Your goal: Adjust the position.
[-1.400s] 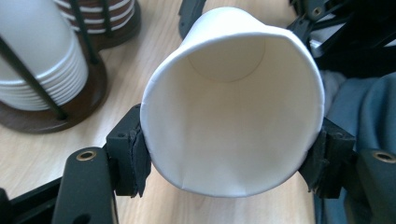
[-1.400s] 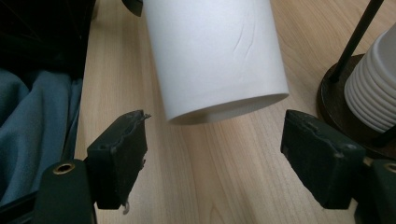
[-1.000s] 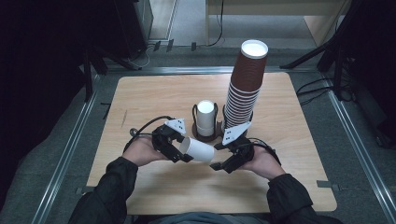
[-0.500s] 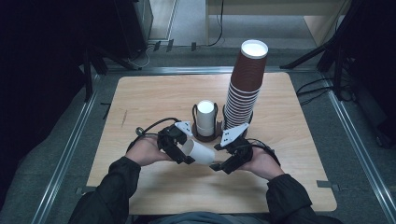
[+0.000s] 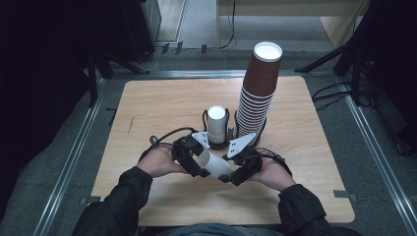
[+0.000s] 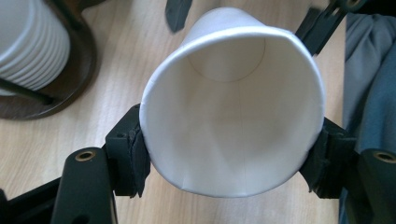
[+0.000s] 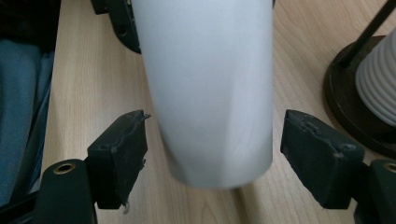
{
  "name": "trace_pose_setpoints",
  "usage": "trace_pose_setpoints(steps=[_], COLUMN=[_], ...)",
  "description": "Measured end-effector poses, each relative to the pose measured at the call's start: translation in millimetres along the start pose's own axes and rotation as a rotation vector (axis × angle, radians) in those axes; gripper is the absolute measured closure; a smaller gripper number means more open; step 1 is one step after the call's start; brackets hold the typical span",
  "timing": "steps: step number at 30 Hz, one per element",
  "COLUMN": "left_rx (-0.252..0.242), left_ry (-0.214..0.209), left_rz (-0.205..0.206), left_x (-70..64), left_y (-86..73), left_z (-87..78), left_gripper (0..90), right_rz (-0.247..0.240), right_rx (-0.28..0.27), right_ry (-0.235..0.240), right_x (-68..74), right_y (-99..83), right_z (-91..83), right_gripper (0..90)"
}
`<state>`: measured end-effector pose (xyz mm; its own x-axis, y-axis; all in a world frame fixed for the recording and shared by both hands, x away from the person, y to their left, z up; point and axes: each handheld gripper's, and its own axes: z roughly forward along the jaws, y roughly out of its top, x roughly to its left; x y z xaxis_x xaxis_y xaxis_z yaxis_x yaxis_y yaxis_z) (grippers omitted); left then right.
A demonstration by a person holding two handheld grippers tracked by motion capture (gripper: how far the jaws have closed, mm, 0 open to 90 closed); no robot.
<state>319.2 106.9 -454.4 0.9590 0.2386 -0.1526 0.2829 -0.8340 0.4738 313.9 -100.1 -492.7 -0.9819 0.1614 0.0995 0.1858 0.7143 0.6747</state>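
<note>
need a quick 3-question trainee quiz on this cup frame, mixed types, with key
1. True or false: the left tool grips the white cup at its open rim.
2. Multiple choice: the right tool is (A) clamped on the cup's base, (B) open with its pads either side of the cup's base and gaps showing, (C) holding the brown stack.
3. Fill in: the tall stack of brown cups stands to the ___ of the short stack of white cups in the high view.

Key: 1 true; 2 B; 3 right.
</note>
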Motion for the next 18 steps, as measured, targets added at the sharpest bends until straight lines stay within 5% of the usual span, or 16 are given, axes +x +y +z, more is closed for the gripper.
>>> trace_pose_setpoints(steps=[18], left_rx=[0.003], left_ry=[-0.023], left_rz=[0.022], left_x=[-4.9], left_y=[3.5], left_z=[5.1], left_gripper=[23.9], right_rz=[-0.055], right_rx=[0.016], right_ry=[0.028], right_x=[7.2], right_y=[4.9], right_z=[7.9], right_gripper=[33.8])
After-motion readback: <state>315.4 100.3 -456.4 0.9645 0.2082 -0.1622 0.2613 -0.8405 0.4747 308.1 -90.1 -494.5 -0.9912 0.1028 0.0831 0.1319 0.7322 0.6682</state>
